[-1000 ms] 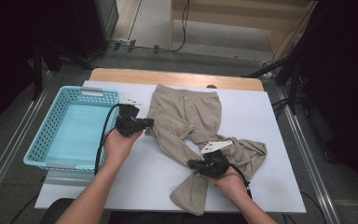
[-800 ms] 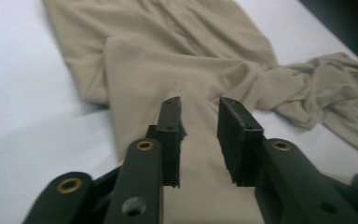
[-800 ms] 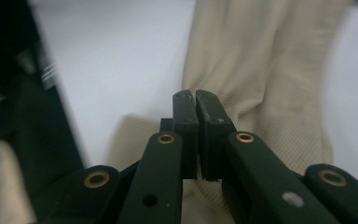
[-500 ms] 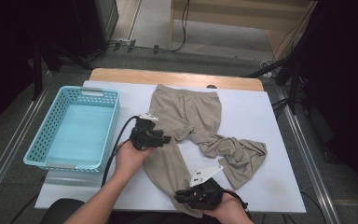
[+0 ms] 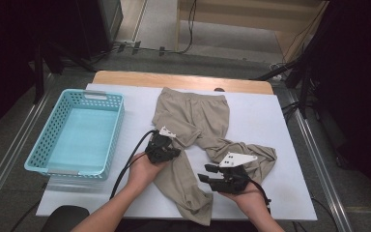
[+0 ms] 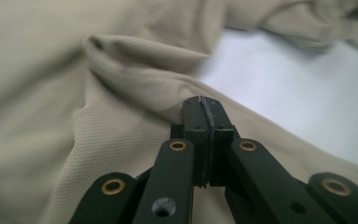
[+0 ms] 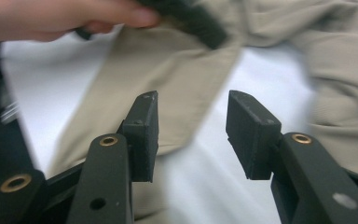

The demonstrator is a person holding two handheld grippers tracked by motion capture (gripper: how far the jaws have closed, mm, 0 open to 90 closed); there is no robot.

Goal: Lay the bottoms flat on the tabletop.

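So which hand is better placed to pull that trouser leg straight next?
Probably the left. The left gripper is shut on a fold of the beige trousers, while the right gripper, jaws just opened, hangs above the cloth with nothing between them.

A white-topped table point(image 5: 270, 116) with a wooden far edge carries two things — beige trousers point(image 5: 193, 116) spread mid-table, one leg crumpled, and a light-blue basket point(image 5: 118, 121) just left of the trousers.

Table evenly lit, surroundings dark; gripper views blurred.
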